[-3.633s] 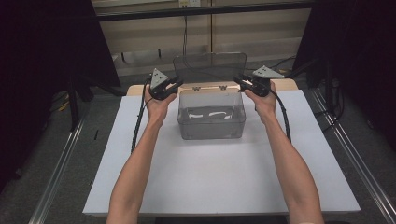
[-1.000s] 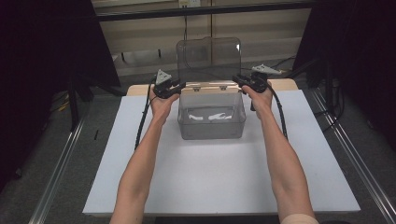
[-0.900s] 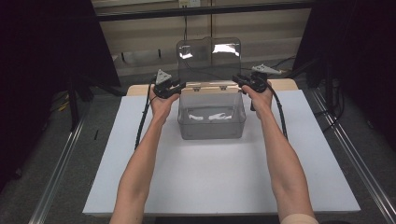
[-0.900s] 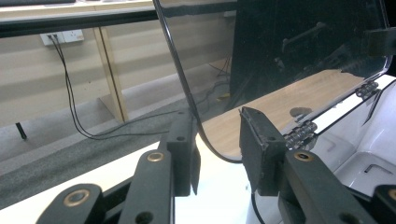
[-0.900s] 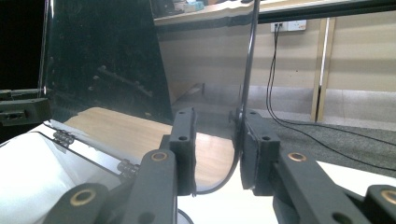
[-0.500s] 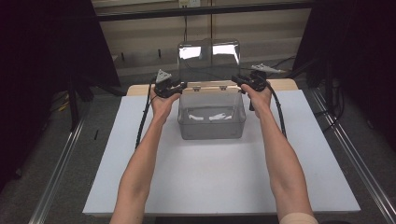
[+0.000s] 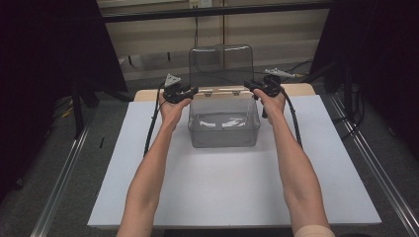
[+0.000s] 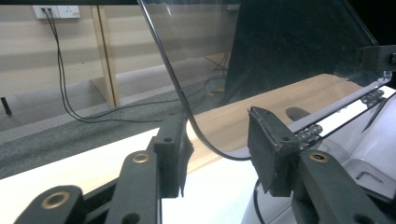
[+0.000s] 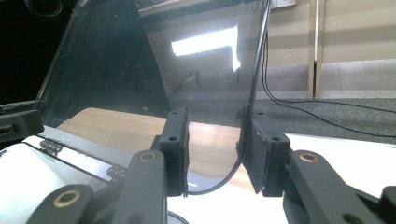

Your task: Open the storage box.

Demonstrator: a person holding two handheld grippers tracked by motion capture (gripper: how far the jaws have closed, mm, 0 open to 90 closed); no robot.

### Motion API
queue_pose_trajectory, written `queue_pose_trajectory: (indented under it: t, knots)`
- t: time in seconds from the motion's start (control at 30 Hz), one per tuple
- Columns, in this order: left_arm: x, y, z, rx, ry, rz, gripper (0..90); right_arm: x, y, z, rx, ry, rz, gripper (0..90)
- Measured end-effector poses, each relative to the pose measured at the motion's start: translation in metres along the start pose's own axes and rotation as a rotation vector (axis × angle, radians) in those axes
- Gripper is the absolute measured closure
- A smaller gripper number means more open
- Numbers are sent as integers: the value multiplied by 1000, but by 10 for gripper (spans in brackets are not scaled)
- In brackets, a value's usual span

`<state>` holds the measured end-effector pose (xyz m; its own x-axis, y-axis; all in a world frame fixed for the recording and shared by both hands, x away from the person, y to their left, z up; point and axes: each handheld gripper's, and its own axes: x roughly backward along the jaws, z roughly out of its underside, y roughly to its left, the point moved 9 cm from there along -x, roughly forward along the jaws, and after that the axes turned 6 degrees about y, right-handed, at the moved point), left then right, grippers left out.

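A clear plastic box (image 7: 224,129) stands on the white board, its hinged lid (image 7: 221,66) raised upright behind it. My left gripper (image 7: 190,91) is at the lid's lower left corner and my right gripper (image 7: 249,85) at its lower right corner. In the left gripper view the lid's (image 8: 261,56) curved edge runs between the jaws of the left gripper (image 8: 217,135), with a gap to the right pad. In the right gripper view the lid (image 9: 187,60) edge lies between the jaws of the right gripper (image 9: 217,135), close to the right pad. Both pairs of jaws have just been opening.
The white board (image 7: 222,192) covers a wooden table (image 7: 301,89). Metal rails (image 7: 64,177) run along both sides. Cables (image 8: 84,112) lie on the floor beyond the table. The box hinges (image 8: 308,133) sit beside the left gripper.
The lid has swung up from a forward lean to upright and slightly back. Both hands have stayed at its lower corners.
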<state>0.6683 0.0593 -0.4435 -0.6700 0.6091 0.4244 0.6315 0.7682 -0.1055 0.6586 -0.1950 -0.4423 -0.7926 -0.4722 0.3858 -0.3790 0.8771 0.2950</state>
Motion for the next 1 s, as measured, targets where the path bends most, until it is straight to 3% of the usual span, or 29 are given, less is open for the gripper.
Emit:
queue_pose_trajectory:
  t: [0.13, 0.23, 0.33, 0.4, 0.77, 0.87, 0.9, 0.93, 1.0]
  knots:
    - [1, 2, 0, -32, 13, -21, 579, -1, -1, 3, -38, 17, -5, 601]
    - [0, 1, 2, 23, -9, 1, 572, -1, -3, 3, -53, 15, 3, 602]
    - [-1, 2, 1, 15, -6, -4, 572, -1, -2, 3, -51, 21, 4, 600]
    - [-1, 1, 2, 13, -2, -3, 565, -1, -3, 4, -74, 33, 8, 600]
    - [-1, 1, 2, 25, -7, 9, 552, -2, -3, 6, -76, 61, 31, 533]
    - [-3, -1, 4, 11, -4, 11, 551, 1, -5, 4, -49, 59, 48, 573]
    - [-4, -3, 2, 24, -26, 18, 540, 1, -3, 3, -50, 55, 22, 562]
    - [-6, -4, 5, 16, 4, 14, 518, 2, -1, 3, -49, 57, 15, 545]
    - [-7, -6, 5, 24, -8, 6, 497, 1, 3, 2, -32, 55, 14, 536]
